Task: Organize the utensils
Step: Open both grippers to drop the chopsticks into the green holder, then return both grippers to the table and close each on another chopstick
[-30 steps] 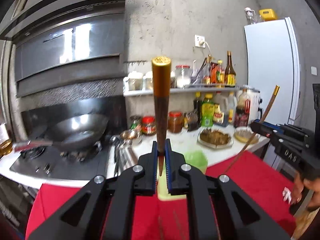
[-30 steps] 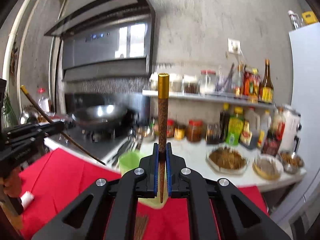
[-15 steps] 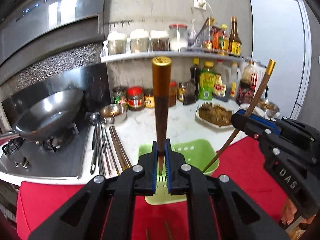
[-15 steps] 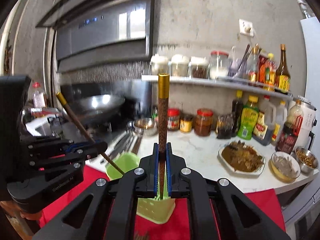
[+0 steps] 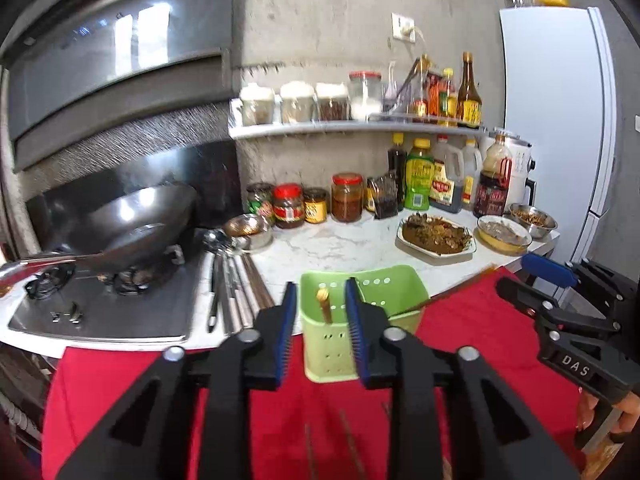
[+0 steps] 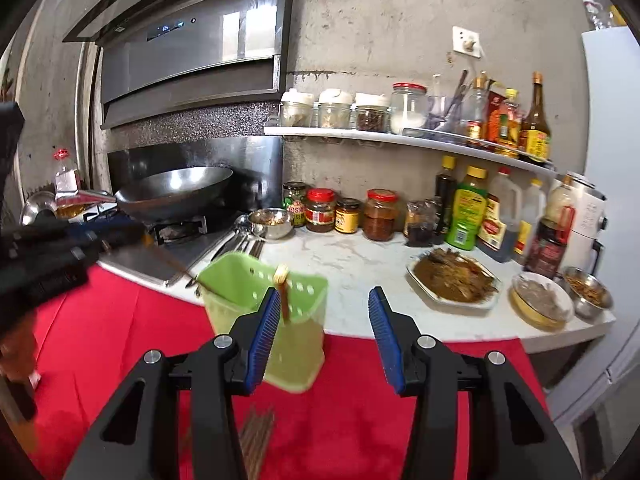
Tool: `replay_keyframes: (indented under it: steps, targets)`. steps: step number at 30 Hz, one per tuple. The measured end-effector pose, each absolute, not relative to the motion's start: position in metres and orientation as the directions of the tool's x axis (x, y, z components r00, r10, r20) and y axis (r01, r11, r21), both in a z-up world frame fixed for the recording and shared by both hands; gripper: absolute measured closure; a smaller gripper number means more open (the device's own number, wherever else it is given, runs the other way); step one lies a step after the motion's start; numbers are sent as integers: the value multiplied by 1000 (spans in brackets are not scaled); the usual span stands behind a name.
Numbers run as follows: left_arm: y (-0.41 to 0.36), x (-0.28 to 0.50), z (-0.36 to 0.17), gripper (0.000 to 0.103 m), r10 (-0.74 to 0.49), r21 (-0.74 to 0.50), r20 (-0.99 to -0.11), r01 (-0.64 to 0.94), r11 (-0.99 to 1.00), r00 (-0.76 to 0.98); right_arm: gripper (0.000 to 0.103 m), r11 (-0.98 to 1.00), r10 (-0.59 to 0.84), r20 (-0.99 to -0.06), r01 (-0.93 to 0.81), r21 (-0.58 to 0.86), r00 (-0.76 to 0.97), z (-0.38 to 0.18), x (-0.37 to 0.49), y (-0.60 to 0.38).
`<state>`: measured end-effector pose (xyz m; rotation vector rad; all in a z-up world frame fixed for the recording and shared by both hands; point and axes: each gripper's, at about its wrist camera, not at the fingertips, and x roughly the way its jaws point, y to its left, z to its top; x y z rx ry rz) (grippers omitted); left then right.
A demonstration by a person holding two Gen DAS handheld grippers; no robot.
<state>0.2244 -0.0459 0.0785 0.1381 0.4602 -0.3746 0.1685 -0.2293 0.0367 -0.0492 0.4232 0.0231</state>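
A green perforated utensil holder (image 5: 360, 304) stands on the red cloth (image 5: 472, 340) at the counter's edge; it also shows in the right wrist view (image 6: 264, 304). My left gripper (image 5: 321, 312) is open just in front of it, and a gold-capped brown chopstick (image 5: 323, 305) stands inside the holder. My right gripper (image 6: 324, 330) is open; a gold-capped chopstick (image 6: 282, 292) leans in the holder beside its left finger. A second chopstick (image 5: 456, 285) lies slanted against the holder's right rim. More chopsticks (image 6: 258, 436) lie on the cloth below.
Metal spoons and chopsticks (image 5: 232, 284) lie on the counter beside the stove with a wok (image 5: 120, 224). A plate of food (image 5: 436, 236), bowls (image 5: 504, 234), jars and sauce bottles (image 5: 420, 184) line the counter. A fridge (image 5: 556, 120) stands right.
Both grippers have opened and let go of their chopsticks, which now sit in the green holder. Both views have dropped lower and closer to the holder.
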Motion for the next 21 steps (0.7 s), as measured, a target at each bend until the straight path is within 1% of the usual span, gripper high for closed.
replay_keyframes:
  steps: [2,4,6,7,12,15,17,19,20,21]
  targets:
    - [-31,196,82,71,-291,65,-435,352,934,852,55,998,6,-414,-29,-49,910,33,141,-231]
    - [-21,178,79,71,-254,80,-440,319,944,861,55,998,3,-428,-28,-52,904,25,117,-232]
    - [-6,156,65,71,-197,97,-468,272,957,862,55,998,22,-457,-43,-35,889,12,95,-230]
    - [-1,147,57,71,-189,96,-476,265,959,859,55,998,31,-467,-52,-31,884,6,88,-229]
    - [28,106,-6,71,-90,133,-560,196,972,824,55,996,65,-554,-90,-18,830,-44,52,-212]
    - [45,91,-37,71,-63,93,-613,151,984,787,56,995,84,-602,-104,1,794,-71,39,-202]
    - [54,84,-51,71,-50,68,-632,119,991,774,57,993,99,-639,-121,9,763,-90,36,-195]
    - [57,80,-60,71,-43,56,-646,104,993,762,67,992,104,-671,-125,17,734,-104,38,-188]
    - [57,78,-65,71,-50,47,-658,108,993,751,78,992,108,-683,-123,27,723,-108,40,-186]
    - [56,77,-68,71,-56,42,-666,113,993,744,86,991,117,-691,-126,37,713,-112,42,-183]
